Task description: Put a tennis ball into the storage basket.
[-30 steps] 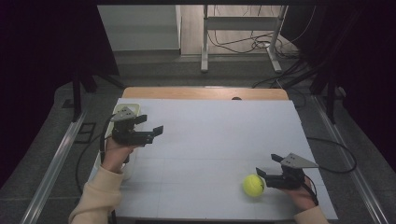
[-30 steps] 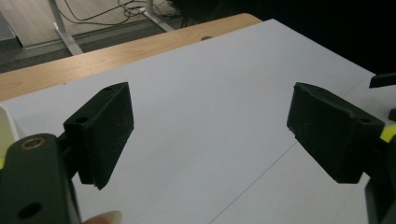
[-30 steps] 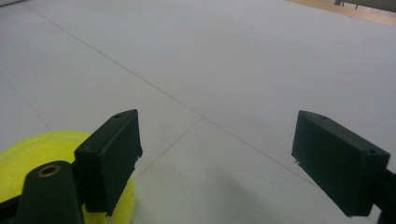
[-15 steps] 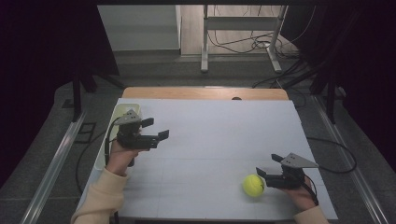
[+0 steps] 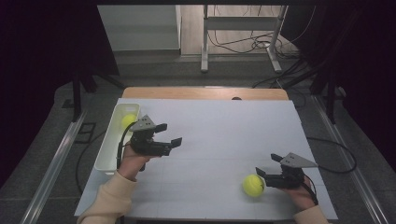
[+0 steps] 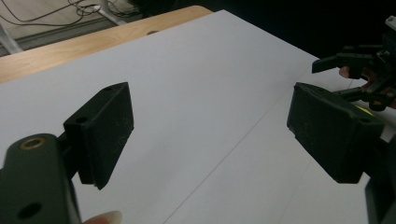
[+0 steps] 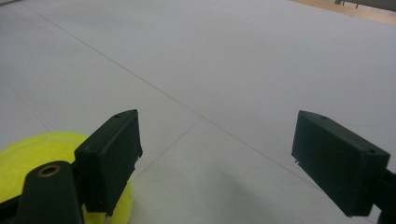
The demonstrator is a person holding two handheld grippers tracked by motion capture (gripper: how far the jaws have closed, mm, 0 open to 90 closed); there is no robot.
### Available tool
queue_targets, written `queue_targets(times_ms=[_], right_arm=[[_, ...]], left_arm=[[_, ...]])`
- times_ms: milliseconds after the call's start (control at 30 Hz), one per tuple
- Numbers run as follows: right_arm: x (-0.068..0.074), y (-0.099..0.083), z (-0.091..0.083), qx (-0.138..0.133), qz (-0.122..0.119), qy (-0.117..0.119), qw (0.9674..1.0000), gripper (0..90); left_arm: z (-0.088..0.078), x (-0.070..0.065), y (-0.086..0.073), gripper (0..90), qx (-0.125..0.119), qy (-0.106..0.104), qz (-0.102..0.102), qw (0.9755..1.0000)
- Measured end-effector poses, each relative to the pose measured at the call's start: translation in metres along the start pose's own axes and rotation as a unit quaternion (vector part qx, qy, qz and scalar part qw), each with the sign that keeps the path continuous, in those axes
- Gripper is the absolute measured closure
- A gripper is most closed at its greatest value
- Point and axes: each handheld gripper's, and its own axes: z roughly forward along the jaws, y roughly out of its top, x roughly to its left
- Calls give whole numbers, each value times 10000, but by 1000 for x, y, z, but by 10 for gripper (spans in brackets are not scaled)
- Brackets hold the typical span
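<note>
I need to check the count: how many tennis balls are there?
2. One ball lies in the white tray at the left; one ball lies on the table beside the right gripper.

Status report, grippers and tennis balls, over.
Left gripper open, empty, beside white tray. Right gripper open, next to tennis ball on the sheet. Second ball in tray. Nothing in the way.

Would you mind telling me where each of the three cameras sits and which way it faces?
High view: above the person's side, looking forward and down on the table; both forearms, left gripper, right gripper, white bin.
Left gripper view: rides the left gripper, looking across the table between its open jaws toward the right gripper.
Right gripper view: along its own open jaws; tennis ball beside one jaw.
Shared: that ball.
</note>
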Motion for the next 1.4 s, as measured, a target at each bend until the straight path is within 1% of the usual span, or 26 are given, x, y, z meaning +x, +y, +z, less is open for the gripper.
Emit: queue_targets(times_ms=[67, 200, 267, 300, 400, 433, 533, 933, 1067, 1400], right_arm=[[0, 0, 1, 7, -1, 0, 10000, 161], [1, 1, 1, -11, -22, 44, 10000, 161], [2, 0, -1, -16, -46, 44, 10000, 161], [2, 0, -2, -54, -20, 54, 10000, 161], [2, 0, -4, -47, -16, 39, 10000, 161], [2, 0, -4, -47, -16, 39, 10000, 161], [1, 0, -4, -63, 6, 27, 10000, 161], [0, -1, -4, -66, 8, 28, 10000, 161], [1, -1, -3, -46, -14, 13, 10000, 161], [0, -1, -3, -43, -15, 8, 10000, 161]], left_arm=[[2, -3, 0, 153, 35, -40, 31, 10000], [7, -10, -1, 155, -13, -45, 62, 10000], [10, -14, 1, 158, -4, -141, 87, 9999], [12, -16, 1, 158, 4, -167, 104, 9998], [18, -21, 2, 157, 49, -269, 146, 9995], [18, -21, 2, 157, 49, -269, 146, 9995], [24, -25, 0, 156, 129, -356, 192, 9991], [39, -37, -3, 154, 295, -596, 268, 9974], [43, -40, -4, 153, 361, -655, 280, 9968], [50, -46, -5, 153, 413, -755, 314, 9958]])
